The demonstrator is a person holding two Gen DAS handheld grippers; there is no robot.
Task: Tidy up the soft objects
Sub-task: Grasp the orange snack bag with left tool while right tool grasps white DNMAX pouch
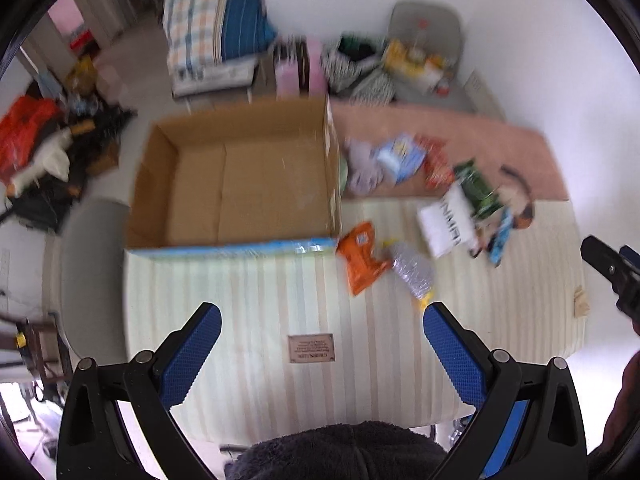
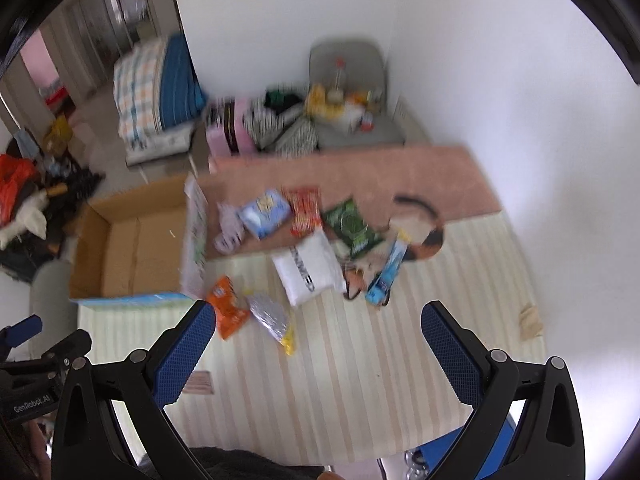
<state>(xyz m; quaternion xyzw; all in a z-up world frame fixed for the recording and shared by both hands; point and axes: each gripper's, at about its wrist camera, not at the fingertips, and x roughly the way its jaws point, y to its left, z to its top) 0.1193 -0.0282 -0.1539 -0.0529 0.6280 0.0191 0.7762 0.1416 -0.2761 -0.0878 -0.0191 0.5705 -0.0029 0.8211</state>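
left gripper (image 1: 322,322): hovering, jaws wide, empty
right gripper (image 2: 318,320): hovering, jaws wide, empty
orange snack bag (image 1: 360,256): lying flat, long axis running toward cardboard box (image 1: 236,184) corner

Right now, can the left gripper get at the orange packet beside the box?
Probably yes. The left gripper is open and empty; only bare striped cloth lies between it and the orange packet. The cardboard box stands alongside, not across.

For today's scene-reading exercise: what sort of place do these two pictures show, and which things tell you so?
Probably a lived-in room at home, perhaps a bedroom or spare room. Folded bedding is stacked on a stand, a striped mattress-like pad carries an open cardboard box and snack packets, and household clutter lies on the floor.
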